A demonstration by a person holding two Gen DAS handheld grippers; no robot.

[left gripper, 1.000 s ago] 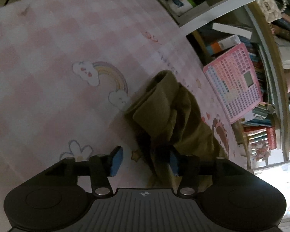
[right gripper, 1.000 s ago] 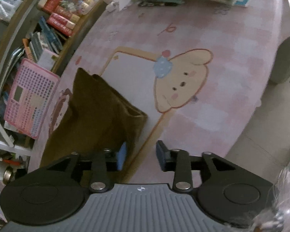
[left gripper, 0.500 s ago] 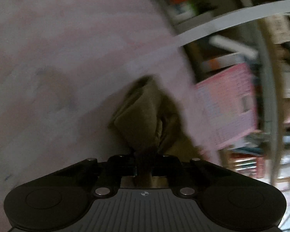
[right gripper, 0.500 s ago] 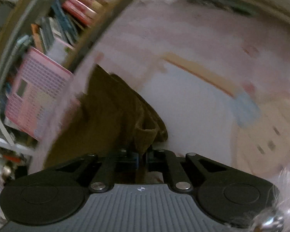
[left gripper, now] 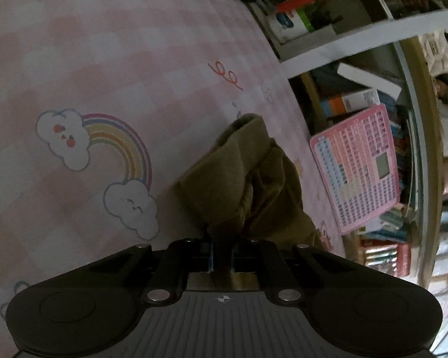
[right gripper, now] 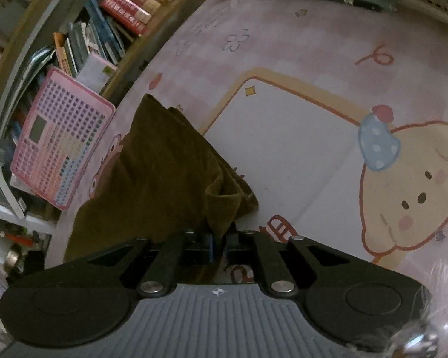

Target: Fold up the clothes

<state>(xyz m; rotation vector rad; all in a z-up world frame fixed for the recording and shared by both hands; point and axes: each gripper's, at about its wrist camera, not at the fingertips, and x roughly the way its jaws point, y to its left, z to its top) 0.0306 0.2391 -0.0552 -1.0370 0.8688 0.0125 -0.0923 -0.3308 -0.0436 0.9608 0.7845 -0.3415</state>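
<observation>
Your left gripper point(left gripper: 222, 252) pinched an edge of the olive-brown garment point(left gripper: 242, 179), which lay bunched ahead of its jaws; your right gripper point(right gripper: 221, 243) pinched another corner of the garment point(right gripper: 152, 173), both sets of jaws easing apart slightly.

Bare pink checked mat point(left gripper: 110, 59) lies open left of the bunched olive-brown garment point(left gripper: 242, 179); a pink toy keyboard point(left gripper: 358, 167) and crowded bookshelves point(right gripper: 98, 35) block its far side

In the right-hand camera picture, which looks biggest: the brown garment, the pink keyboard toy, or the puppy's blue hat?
1. Brown garment, though nearness to the camera flatters it.
2. Pink keyboard toy.
3. Puppy's blue hat, plainly smallest.
</observation>
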